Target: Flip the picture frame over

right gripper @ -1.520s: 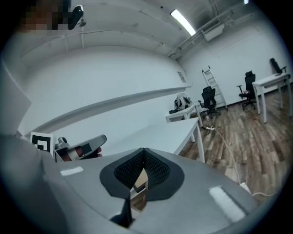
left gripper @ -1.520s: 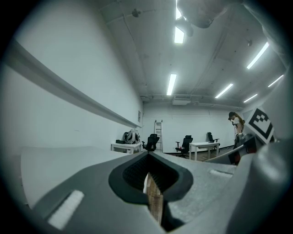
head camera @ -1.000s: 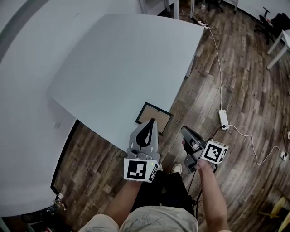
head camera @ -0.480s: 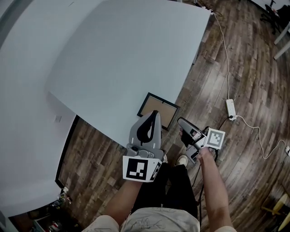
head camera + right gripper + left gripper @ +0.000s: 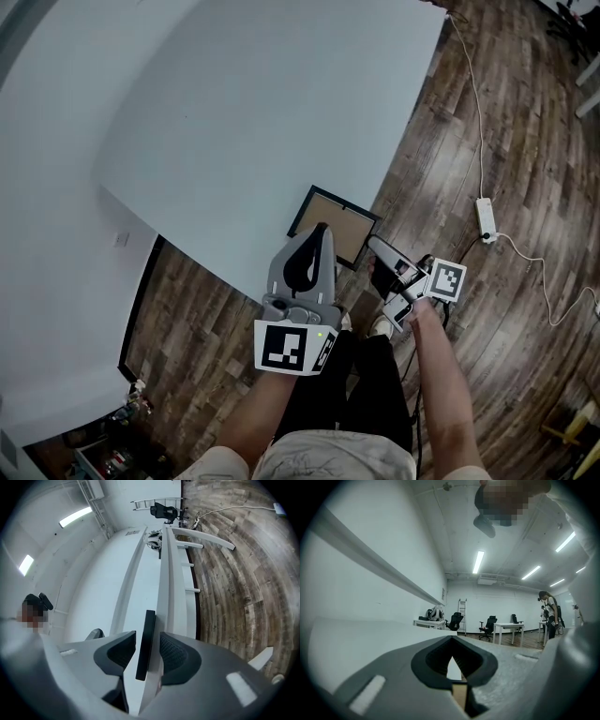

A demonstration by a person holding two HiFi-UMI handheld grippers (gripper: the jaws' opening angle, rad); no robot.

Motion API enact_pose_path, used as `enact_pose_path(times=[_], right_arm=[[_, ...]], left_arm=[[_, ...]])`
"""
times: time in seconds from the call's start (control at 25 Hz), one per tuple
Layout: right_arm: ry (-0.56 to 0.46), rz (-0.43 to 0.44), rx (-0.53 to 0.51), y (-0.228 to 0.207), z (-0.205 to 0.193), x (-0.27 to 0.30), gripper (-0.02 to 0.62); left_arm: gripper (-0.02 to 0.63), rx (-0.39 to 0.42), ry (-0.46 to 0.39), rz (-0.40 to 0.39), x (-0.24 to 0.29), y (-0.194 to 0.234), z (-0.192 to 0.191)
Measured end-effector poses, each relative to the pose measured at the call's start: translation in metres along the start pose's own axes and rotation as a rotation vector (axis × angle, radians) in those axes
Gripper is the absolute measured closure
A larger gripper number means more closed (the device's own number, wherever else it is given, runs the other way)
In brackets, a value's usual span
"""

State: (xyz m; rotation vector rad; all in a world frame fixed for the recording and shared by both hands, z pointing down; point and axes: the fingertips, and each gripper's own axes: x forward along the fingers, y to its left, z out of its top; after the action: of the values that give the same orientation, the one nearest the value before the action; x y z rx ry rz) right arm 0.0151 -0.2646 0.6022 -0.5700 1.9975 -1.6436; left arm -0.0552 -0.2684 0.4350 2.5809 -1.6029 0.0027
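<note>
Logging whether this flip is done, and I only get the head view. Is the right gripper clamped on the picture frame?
Observer: No. The right gripper view shows the black edge of the picture frame between the jaws of the right gripper, a gap on each side; they have just been opening.
Operator: And the left gripper?
Observer: Its view shows the jaw tips together, the frame's brown backing visible beneath them.
Operator: Anyone else around?
Observer: Yes, the left gripper view shows a person by far desks.
</note>
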Motion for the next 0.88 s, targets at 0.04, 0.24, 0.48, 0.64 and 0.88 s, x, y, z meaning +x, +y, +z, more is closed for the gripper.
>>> enact_pose_path(times=[0.04,0.24,0.48,0.64,0.88], right_arm=[[0.001,0.005,0.004,0.0,0.0,0.001,0.413],[0.007,0.017,0.012,-0.002,-0.002,0.006,0.439],[-0.04,0.04,0.042,0.0,0.004,0.008,0.489],[-0.061,0.057,0.056,0.001,0.004,0.006,0.499],[-0.062,0.059,0.029,0.007,0.008,0.005,0.505]], left_arm=[[0.606,0.0,0.002,0.001,0.001,0.001,-0.001],[0.605,-0.004,0.003,0.003,0.002,0.001,-0.003],[0.605,-0.002,0.018,0.009,0.005,0.004,-0.009],[0.606,0.0,0.021,0.015,0.003,0.005,-0.012],[0.606,-0.004,0.013,0.024,0.001,0.009,-0.008]])
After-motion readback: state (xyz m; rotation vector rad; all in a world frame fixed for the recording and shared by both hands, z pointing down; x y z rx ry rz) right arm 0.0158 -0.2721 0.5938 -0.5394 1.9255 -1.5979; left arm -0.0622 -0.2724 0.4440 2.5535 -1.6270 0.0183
